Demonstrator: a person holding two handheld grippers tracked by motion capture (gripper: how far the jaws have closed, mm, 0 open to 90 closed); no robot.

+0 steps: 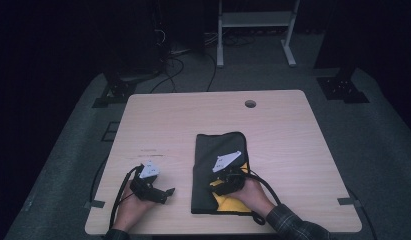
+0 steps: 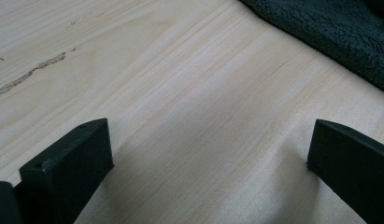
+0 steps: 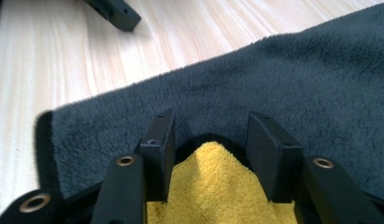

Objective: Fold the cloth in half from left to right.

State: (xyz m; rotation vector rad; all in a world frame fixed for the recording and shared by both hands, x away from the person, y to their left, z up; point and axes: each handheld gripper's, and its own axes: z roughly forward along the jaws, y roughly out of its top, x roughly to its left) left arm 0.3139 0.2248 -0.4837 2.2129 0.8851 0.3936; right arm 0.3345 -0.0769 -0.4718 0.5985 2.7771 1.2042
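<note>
Your left gripper point(image 1: 160, 192) rests on the wooden table point(image 1: 283, 130), jaws spread wide around bare wood, just left of the dark grey fleece cloth point(image 1: 218, 150). The cloth's long axis runs away from you. Your right gripper view reveals the right gripper point(image 3: 213, 140) half-open around a raised yellow cloth point(image 3: 217, 186) fold.

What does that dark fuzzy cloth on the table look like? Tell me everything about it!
The dark cloth is a fuzzy, fleece-like grey-black towel, folded into a tall rectangle and lying flat on the wooden table. A yellow cloth peeks out at its near edge. The right gripper sits over that spot, its fingers open around a raised yellow fold. The left gripper rests apart on bare wood.
</note>
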